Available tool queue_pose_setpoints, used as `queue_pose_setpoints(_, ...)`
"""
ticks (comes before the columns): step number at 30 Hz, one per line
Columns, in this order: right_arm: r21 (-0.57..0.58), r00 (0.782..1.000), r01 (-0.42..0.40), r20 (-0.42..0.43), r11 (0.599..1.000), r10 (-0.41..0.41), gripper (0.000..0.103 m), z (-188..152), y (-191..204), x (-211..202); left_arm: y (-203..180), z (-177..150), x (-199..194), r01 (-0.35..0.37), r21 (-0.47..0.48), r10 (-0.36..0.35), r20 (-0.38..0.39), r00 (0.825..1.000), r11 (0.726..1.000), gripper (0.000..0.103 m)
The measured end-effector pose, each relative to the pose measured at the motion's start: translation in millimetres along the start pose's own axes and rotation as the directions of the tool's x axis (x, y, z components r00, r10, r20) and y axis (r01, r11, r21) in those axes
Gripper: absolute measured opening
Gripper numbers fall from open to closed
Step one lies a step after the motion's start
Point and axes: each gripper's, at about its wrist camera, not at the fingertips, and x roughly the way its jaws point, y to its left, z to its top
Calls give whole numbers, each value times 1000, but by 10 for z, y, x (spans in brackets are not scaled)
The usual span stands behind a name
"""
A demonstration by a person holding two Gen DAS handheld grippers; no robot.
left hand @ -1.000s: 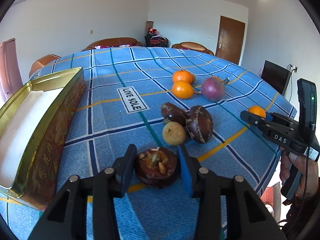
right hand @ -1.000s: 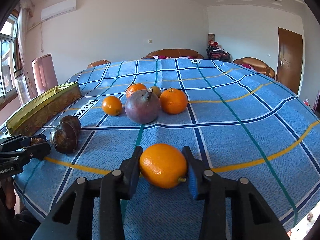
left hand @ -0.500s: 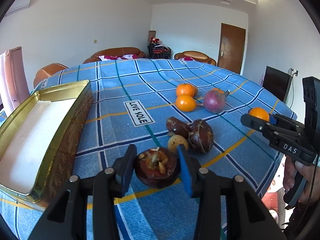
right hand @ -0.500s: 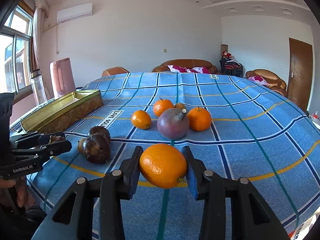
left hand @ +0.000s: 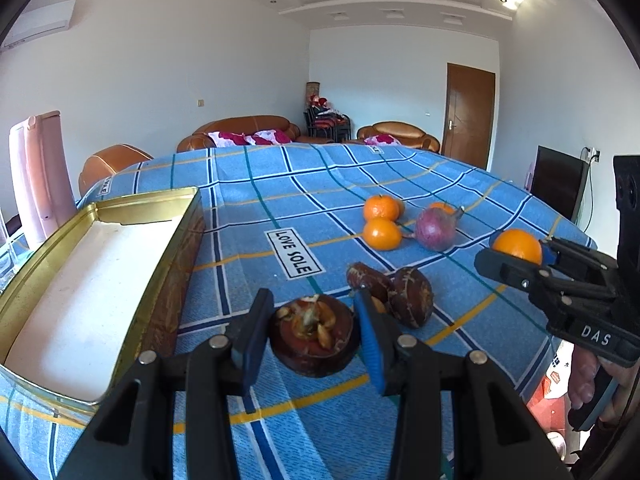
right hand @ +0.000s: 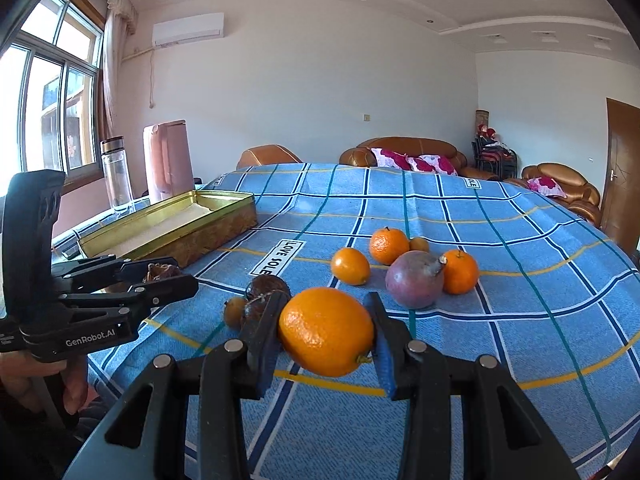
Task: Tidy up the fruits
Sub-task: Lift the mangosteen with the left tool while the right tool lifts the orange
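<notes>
Left gripper (left hand: 314, 336), marked "GenRobot.AI", clamps dark mangosteen (left hand: 314, 332) above cloth. Right gripper (right hand: 326, 334), marked "DAS", clamps orange (right hand: 326, 330). Beyond: "LOVE SOLE" label (left hand: 294, 254) on blue tablecloth (left hand: 260, 184); gold tin (left hand: 96, 248) far left.

Bare cloth (left hand: 256, 216) lies between gold tin (left hand: 176, 248) and fruit cluster (left hand: 400, 224)

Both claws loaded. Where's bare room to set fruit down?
Free: inside the gold tin; the cloth between the tin and the LOVE SOLE label; the far tablecloth. Crowded: the oranges around the purple fruit and the brown fruits.
</notes>
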Motion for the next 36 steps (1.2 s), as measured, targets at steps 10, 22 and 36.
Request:
queue_pose_setpoints(10, -32, 999, -37, 30, 999, 38, 42, 61, 154, -42, 8, 58, -96, -29, 13, 28, 49, 998, 999, 43)
queue_pose_setpoints(22, -64, 996, -70, 59, 996, 73, 42, 115, 278, -62, 86, 113, -185, -58, 1, 58, 96, 994, 998, 43)
queue_pose_setpoints(36, -93, 991, -87, 98, 992, 96, 42, 214, 368, -86, 181, 166, -291, -90, -13, 91, 135, 987, 996, 43)
